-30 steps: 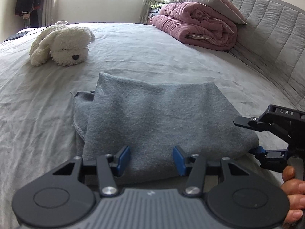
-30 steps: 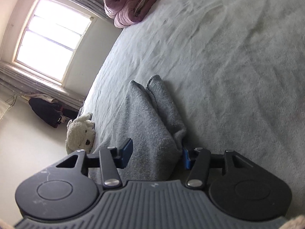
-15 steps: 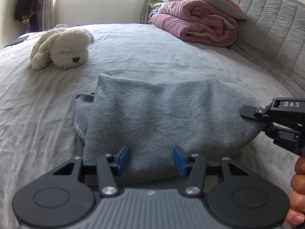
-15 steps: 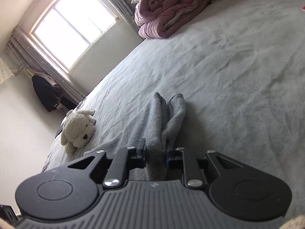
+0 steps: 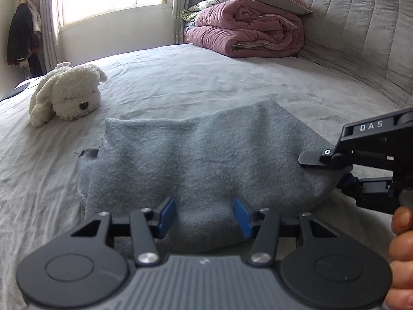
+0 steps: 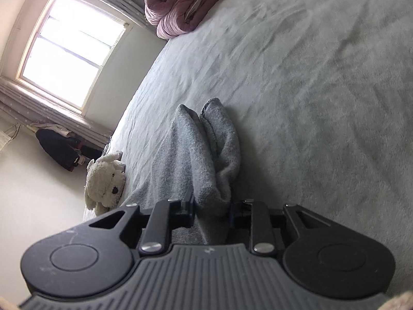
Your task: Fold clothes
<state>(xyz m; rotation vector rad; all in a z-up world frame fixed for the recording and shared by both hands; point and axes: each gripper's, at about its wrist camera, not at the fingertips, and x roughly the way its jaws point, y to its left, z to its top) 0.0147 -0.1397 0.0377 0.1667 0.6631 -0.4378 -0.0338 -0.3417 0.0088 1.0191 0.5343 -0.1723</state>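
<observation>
The right gripper [image 6: 211, 210] has its jaws clamped on the right end of the folded grey garment [image 5: 201, 160]. The left gripper [image 5: 204, 215] holds its jaws apart at the garment's near edge. The garment lies on the bed [image 5: 180, 77], a plush dog [image 5: 67, 94] beyond.

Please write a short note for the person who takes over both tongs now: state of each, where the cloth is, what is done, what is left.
Right tongs: shut on the right end of the grey cloth, pinching the bunched layers.
Left tongs: open, at the cloth's near edge, gripping nothing.
The cloth lies on the bed, already doubled over; its layers show in the right wrist view.
Toy dog and pink quilt lie apart from it.
Left: probably one more fold, then smooth it flat.
</observation>
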